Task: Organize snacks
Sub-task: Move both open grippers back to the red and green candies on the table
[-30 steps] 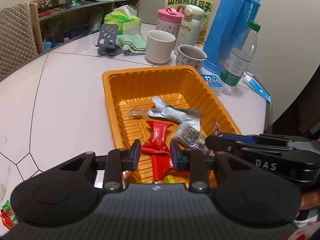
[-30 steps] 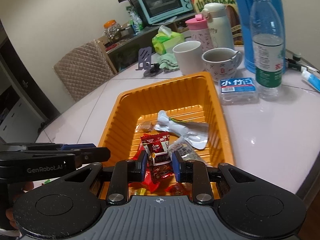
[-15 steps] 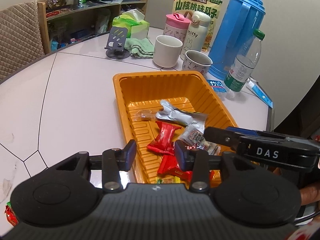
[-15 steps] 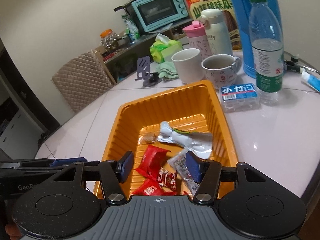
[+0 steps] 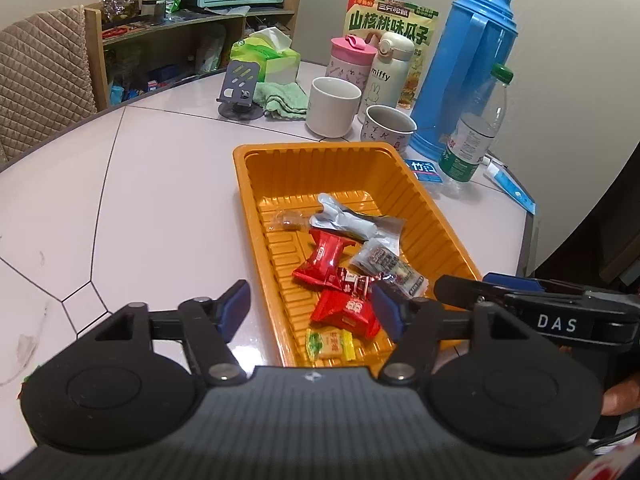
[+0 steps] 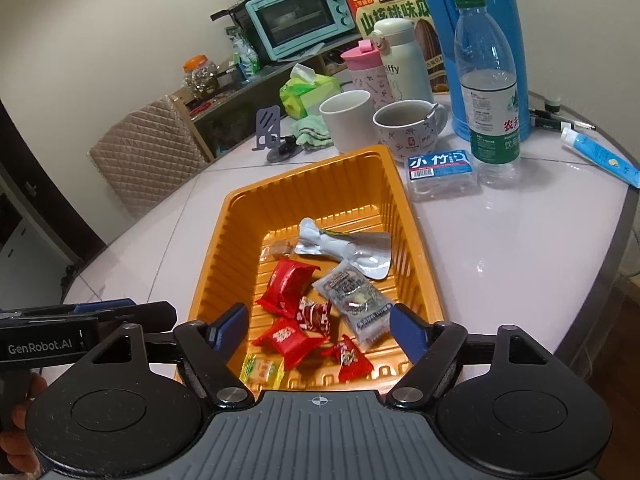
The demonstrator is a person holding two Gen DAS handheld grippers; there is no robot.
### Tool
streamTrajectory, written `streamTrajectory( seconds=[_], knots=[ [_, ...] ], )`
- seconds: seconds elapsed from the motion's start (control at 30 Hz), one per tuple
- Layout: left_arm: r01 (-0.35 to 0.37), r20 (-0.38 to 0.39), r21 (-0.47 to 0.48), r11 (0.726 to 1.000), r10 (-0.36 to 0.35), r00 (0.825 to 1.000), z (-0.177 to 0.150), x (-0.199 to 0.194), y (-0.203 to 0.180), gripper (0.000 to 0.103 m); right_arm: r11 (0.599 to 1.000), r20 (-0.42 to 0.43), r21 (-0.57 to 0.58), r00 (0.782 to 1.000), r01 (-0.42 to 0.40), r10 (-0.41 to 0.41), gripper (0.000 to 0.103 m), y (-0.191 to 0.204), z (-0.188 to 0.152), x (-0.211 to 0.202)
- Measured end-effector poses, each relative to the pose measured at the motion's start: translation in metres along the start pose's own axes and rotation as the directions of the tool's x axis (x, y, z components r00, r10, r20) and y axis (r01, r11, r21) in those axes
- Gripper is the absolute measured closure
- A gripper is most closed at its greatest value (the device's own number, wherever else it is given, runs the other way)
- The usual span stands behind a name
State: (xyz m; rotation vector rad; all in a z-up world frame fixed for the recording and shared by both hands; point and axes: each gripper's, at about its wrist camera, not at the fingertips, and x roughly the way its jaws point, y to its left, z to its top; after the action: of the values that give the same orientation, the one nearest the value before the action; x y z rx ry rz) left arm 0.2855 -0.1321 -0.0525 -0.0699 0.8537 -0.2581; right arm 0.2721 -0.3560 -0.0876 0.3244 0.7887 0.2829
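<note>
We read "DAS" on the side of the right gripper [image 5: 516, 300] where it enters the left wrist view at 4 o'clock, and "GenRobot.AI" on the left gripper [image 6: 120, 312] at 9 o'clock in the right wrist view. On the table [image 5: 152, 184] beyond the tray: a white flask [image 5: 390, 68] marked "miffy", a snack bag [image 5: 394, 26] printed 山核桃味瓜子, and a small blue packet [image 6: 440, 164] reading 小竹. The water bottle [image 6: 488, 80] label shows 农夫, partly turned away.

The snacks lie loose in the orange tray [image 5: 256, 184], which sits at centre in both views. We note a silver foil wrapper [image 5: 356, 220] toward 12 o'clock, a red pack [image 5: 326, 256] mid-tray, a clear-and-grey pack [image 5: 384, 264] to its 3 o'clock, a small red-and-white candy [image 6: 314, 314], a second red pack [image 5: 344, 310] nearer us, a yellow-green sweet [image 5: 330, 344] at 6 o'clock, and a red twist candy [image 6: 348, 360] beside it.

Both tools' jaws stand apart with nothing between the pads; both have just been opening. A second ago the left jaws were nearly closed over the red packs and the right jaws pinched the red-and-white candy. That candy now lies in the tray. Both cameras now sit further back, showing more of the tray.
</note>
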Motion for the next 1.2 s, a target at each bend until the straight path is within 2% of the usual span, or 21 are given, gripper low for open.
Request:
streamTrajectory(
  seconds=[0.33,0.63,1.2],
  knots=[
    [-0.016,-0.003,-0.018,1.000,0.016,1.000,-0.024,-0.035,0.003,0.034,0.999,-0.012,-0.026,1.000,-0.018,0.018,0.019,0.022,-0.020,-0.026],
    [-0.063,-0.015,-0.059,0.996,0.062,0.998,-0.053,-0.066,0.021,0.034,0.997,-0.056,-0.065,0.998,-0.043,0.040,0.019,0.047,-0.042,-0.037],
    [-0.166,-0.040,-0.179,0.970,0.162,0.986,-0.110,-0.116,0.076,0.034,0.967,-0.177,-0.187,0.974,-0.171,0.138,0.018,0.111,-0.078,-0.027]
  ],
)
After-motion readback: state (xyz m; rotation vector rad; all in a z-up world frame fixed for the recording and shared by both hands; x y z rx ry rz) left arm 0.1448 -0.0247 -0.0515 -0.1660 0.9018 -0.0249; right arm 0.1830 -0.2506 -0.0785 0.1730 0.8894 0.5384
